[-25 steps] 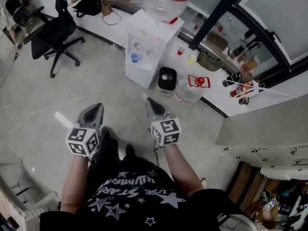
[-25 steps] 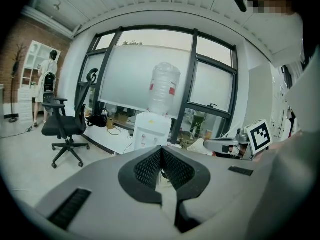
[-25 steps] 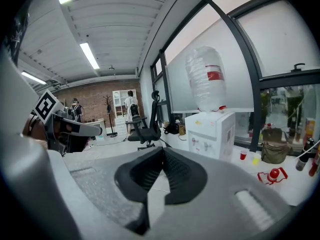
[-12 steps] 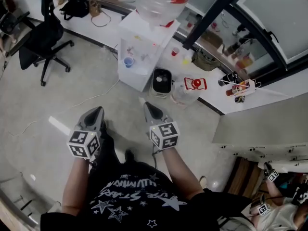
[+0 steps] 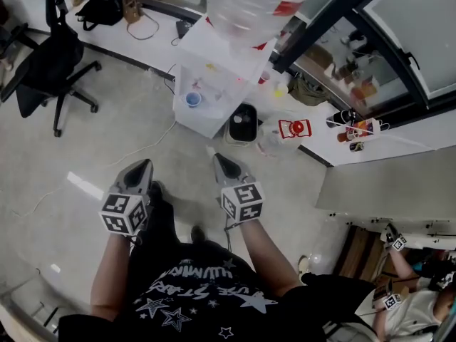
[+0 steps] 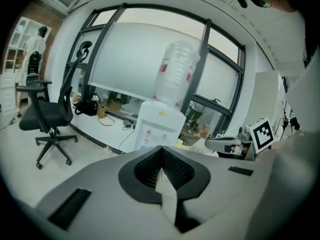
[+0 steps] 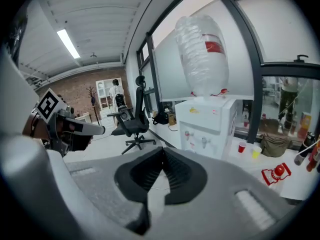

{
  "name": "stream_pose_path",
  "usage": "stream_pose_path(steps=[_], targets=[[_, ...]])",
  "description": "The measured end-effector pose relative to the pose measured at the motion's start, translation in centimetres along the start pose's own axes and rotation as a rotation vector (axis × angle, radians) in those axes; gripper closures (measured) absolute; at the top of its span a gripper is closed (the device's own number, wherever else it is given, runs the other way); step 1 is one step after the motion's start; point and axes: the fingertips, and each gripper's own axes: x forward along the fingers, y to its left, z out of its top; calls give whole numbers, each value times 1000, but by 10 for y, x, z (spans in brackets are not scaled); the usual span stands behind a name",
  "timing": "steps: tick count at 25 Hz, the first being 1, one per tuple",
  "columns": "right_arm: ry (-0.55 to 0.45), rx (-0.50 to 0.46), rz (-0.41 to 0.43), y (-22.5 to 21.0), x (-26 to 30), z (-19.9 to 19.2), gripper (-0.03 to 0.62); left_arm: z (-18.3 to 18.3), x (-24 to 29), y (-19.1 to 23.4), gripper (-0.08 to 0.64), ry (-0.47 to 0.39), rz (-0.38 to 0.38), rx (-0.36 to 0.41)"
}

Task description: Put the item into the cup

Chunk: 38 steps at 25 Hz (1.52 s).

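- Water dispenser point(image 5: 214, 77): white, with a clear bottle point(image 5: 249, 6) on top. It stands ahead of both grippers, well apart from them.
- Left gripper point(image 5: 144, 164): jaws pressed together, nothing between them.
- Right gripper point(image 5: 214, 158): likewise clenched and empty, probably the nearer to the dispenser.
- Blue cup point(image 5: 192, 100): in the dispenser's tap recess.
- Red cup point(image 5: 265, 77), yellow cup point(image 5: 279, 90): just right of the dispenser.
- Item: cannot be identified.

White water dispenser point(image 5: 214, 77) against low white ledge point(image 5: 121, 41); clear bottle point(image 5: 249, 6) upturned on top. Black bin point(image 5: 243, 123) on floor just beside dispenser. Black office chair point(image 5: 46, 63) well apart, left. Black bag point(image 5: 100, 9) on ledge. Thin cable point(image 5: 142, 147) across floor.
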Motion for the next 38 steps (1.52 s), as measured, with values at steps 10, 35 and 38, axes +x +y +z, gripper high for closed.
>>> stream_pose_path(steps=[10,35,38], targets=[[47,39,-89,-6,79,22,591,32,63,68,555,75,-97,17],[124,156,-254,-16,222,-4,591,8,164,169,555,230,-271,22],[125,152,-255,-27,236,-14,591,1,174,174,555,223,-259,49]])
